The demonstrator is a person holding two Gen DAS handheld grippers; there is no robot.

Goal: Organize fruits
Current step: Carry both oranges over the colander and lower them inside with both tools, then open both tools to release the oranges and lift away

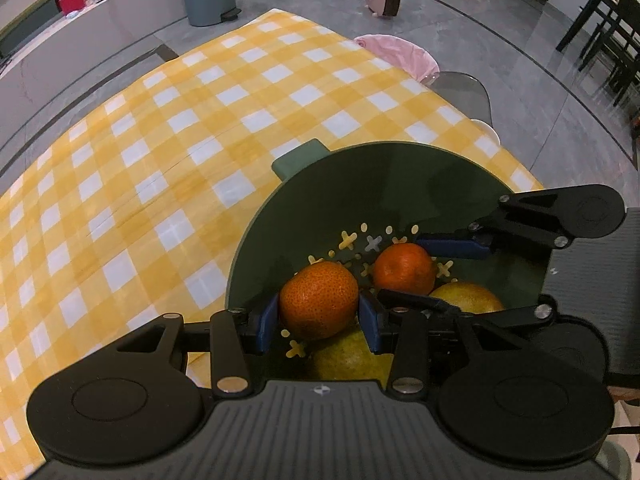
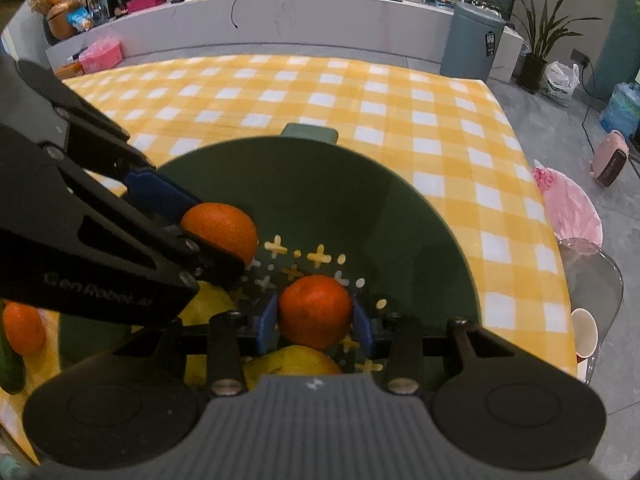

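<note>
On the yellow-checked tablecloth [image 2: 400,92] stands a dark green colander [image 2: 420,216], its bottom pierced with cross-shaped holes and a small handle tab on its far rim; it looks to be the collecting place for the fruit.

On the left, the left gripper [image 1: 319,316] points steeply down into the colander, its blue pads part-way open and pressed against both sides of a mandarin [image 1: 319,305]. Holding the fruit low over the bottom suggests it is about to be set down gently, not dropped. Two yellow-green fruits, probably pears [image 1: 468,298], already lie in the near part of the colander beneath the grippers.

To the right, the right gripper [image 2: 315,317] holds a second mandarin [image 2: 315,311] the same way, a little narrower, just beside the first, so both hands seem to be delivering together. A third mandarin [image 2: 23,328] lies outside the colander on the cloth at the near left, seemingly yet to be gathered.

The left gripper's arm bears pale lettering that looks like "GenRobot.AI", seen blurred in the right wrist view.
</note>
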